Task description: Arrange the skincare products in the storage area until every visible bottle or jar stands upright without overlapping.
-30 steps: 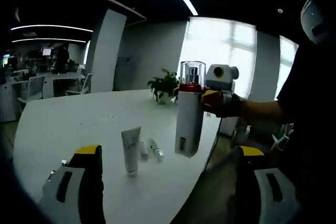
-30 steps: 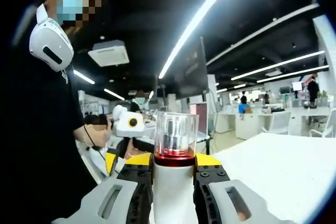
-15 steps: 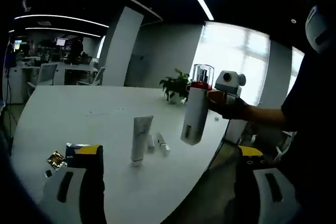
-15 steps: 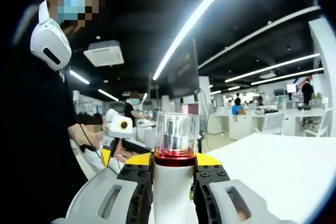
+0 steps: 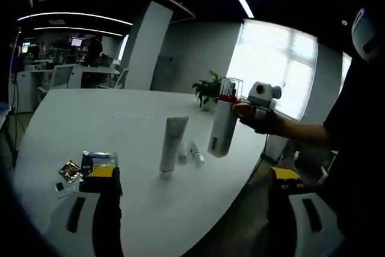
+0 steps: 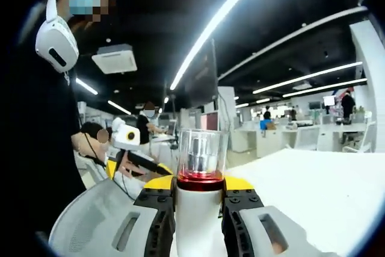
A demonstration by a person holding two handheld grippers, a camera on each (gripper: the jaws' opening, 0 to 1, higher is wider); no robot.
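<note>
Left gripper view: my left gripper (image 5: 189, 221) hangs with jaws apart at the frame's bottom; right of centre my right gripper (image 5: 260, 105) carries the pump bottle (image 5: 222, 126) above the white table (image 5: 72, 121), beside a standing tube (image 5: 171, 144).

Right gripper view: jaws clamped on the bottle's neck at bottom centre — rigid, smooth plastic, likely slippery; the body offers surer hold than the clear cap (image 6: 201, 150).

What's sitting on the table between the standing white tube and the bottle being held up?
In the left gripper view, two small bottles lie between the tube and the held bottle.

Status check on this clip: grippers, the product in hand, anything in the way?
Right gripper shut on pump bottle, held in the air above the table. Left gripper open. Tube upright below, small bottle lying beside it, sachets nearer.
</note>
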